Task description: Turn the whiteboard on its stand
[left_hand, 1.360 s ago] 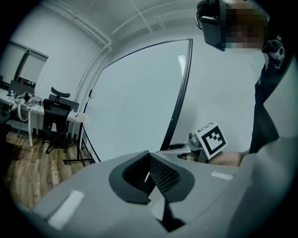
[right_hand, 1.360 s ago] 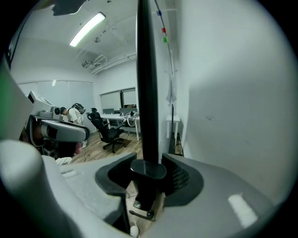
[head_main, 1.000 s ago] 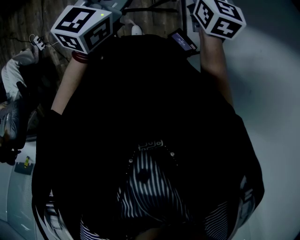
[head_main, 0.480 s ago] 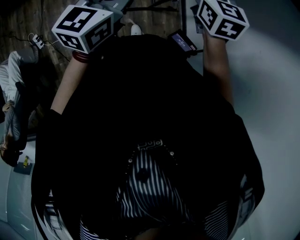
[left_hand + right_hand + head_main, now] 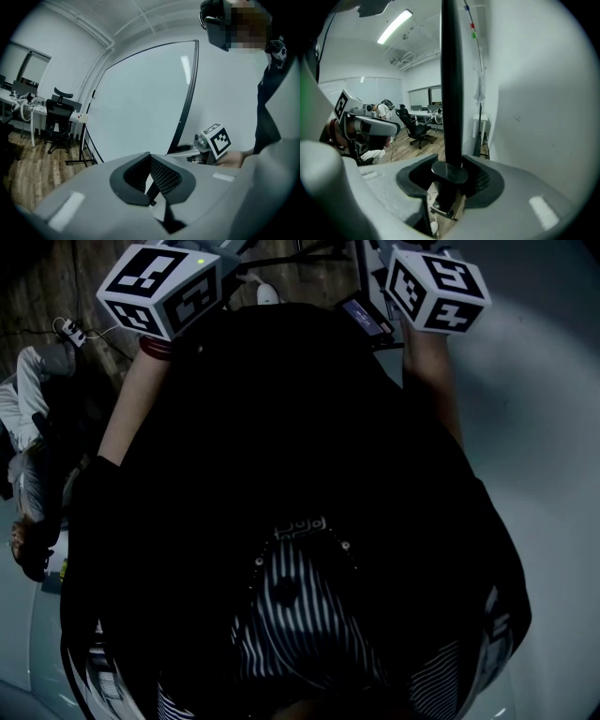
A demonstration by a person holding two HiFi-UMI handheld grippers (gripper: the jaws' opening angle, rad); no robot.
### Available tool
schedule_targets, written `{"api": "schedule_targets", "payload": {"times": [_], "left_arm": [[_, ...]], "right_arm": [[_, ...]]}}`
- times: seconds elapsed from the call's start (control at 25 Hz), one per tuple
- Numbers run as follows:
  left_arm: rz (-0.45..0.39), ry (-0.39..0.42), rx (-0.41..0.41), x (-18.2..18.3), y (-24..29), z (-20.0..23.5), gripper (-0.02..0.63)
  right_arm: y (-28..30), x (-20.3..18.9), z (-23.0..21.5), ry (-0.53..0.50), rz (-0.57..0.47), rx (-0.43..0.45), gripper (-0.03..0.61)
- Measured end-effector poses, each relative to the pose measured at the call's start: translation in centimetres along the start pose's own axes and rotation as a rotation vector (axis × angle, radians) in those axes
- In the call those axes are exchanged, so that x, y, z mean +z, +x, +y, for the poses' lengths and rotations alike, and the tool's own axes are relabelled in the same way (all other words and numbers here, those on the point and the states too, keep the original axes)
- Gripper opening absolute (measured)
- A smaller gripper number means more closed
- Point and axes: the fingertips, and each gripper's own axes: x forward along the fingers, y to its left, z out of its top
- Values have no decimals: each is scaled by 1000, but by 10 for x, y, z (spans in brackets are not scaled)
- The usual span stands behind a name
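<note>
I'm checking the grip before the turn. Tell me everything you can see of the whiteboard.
The whiteboard is a large, blank white panel in a thin dark frame, standing upright on a dark-legged stand over the wooden floor. The left gripper is closed on its frame edge. The right gripper clamps the same dark frame, just above a round knob.

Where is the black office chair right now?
In the left gripper view the office chair stands at far left on the wood floor, next to a white desk and left of the whiteboard.
</note>
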Motion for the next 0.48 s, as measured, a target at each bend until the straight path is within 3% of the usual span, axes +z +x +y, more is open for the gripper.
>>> {"api": "schedule_targets", "payload": {"times": [0.48], "left_arm": [[9,4,-12,-1,2,0,-2]], "right_arm": [[-11,-5,3,-22,-2,15,169]]}}
